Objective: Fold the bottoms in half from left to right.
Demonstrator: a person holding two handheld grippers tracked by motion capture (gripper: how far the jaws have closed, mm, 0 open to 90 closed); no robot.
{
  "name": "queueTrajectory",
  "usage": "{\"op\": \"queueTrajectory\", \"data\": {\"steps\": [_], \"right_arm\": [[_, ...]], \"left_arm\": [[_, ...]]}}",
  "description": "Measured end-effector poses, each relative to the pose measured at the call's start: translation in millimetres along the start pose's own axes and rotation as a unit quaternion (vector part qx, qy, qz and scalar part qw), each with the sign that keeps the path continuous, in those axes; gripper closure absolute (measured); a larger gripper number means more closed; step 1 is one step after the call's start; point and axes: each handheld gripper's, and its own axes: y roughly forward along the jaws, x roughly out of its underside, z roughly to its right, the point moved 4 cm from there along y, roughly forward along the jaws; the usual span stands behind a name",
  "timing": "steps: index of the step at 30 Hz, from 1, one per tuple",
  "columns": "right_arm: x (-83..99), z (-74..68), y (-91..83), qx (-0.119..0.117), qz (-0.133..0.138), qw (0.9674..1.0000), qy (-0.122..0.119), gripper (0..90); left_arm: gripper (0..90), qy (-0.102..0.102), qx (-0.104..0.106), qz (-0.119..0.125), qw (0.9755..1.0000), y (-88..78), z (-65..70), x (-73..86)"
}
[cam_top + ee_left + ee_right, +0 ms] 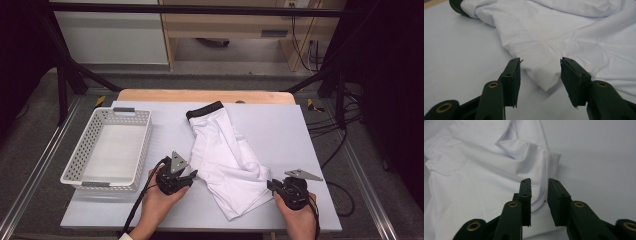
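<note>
Both grippers sit at the near end of the white shorts (225, 155), one on each side of the garment. On the left gripper (191, 176), seen from above just beside the shorts' left edge, the jaws stand apart; its own view shows a rounded corner of mesh-textured fabric (541, 72) lying between the two pads, with clear gaps on either side, so nothing is gripped. On the right gripper (270, 186), at the shorts' lower right corner, the jaws are narrower; in the right gripper view a fold of the white cloth (537, 195) runs into the slim gap between them, and whether the pads actually press on it I cannot tell.

Largest in the scene is the pale blue-grey table top (280, 135), on which the shorts lie crumpled and skewed, their black waistband (204, 110) at the far end and the leg hems toward the person. Left of the shorts, well apart from them, stands a white perforated plastic basket (80, 155) with grey handle grips. A stitched hem (554, 162) shows on the corner of the shorts nearest the right gripper. No brand name, label or other writing can be read on the shorts, the basket or the grippers.
</note>
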Motion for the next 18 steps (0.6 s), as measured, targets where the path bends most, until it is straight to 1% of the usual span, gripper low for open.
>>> {"op": "queueTrajectory", "data": {"steps": [2, 3, 5, 7, 8, 11, 13, 14, 15, 16, 18], "right_arm": [[-0.5, -5.3, -5.1, 0.000, 0.014, 0.9998, -0.014, 69.9], [-1.0, -9.5, -6.7, -0.005, 0.022, 0.9995, -0.023, 69.2], [-1.1, -21.0, -6.2, -0.028, 0.026, 0.9985, -0.039, 67.8], [-0.6, -35.9, -2.4, -0.044, 0.023, 0.9964, -0.068, 67.7], [-0.2, -44.0, 0.4, -0.050, 0.018, 0.9950, -0.085, 67.7], [3.1, -68.5, 8.0, -0.067, 0.000, 0.9892, -0.130, 68.3], [7.2, -83.4, 12.5, -0.077, -0.012, 0.9839, -0.161, 68.4], [9.8, -90.3, 14.6, -0.085, -0.019, 0.9812, -0.172, 68.3], [12.5, -97.2, 16.2, -0.093, -0.027, 0.9779, -0.186, 68.3], [14.8, -102.6, 17.8, -0.095, -0.031, 0.9744, -0.201, 68.2], [18.2, -109.4, 20.3, -0.094, -0.041, 0.9710, -0.216, 68.3]], "left_arm": [[49.5, 0.000, 0.001, 0.000, 1.0000, 0.0, 1.9, 2.7], [49.4, -0.001, 0.003, -0.001, 1.0000, 0.5, 2.8, 4.5], [49.2, 0.005, 0.006, -0.009, 0.9999, 3.4, 4.8, 9.4], [48.5, 0.017, 0.003, -0.020, 0.9996, 6.9, 6.8, 14.8], [47.8, 0.018, 0.002, -0.024, 0.9995, 8.5, 7.3, 16.9], [46.9, 0.009, 0.002, -0.027, 0.9996, 11.1, 5.5, 20.7], [47.4, 0.003, 0.003, -0.028, 0.9996, 12.8, 2.8, 21.7], [48.5, 0.003, 0.003, -0.029, 0.9996, 14.2, 1.9, 22.3], [49.8, 0.004, 0.002, -0.031, 0.9995, 15.4, 1.1, 22.9], [51.3, 0.002, 0.001, -0.031, 0.9995, 16.4, 0.2, 23.4], [54.9, 0.001, -0.001, -0.031, 0.9995, 18.6, -1.4, 23.7]]}}
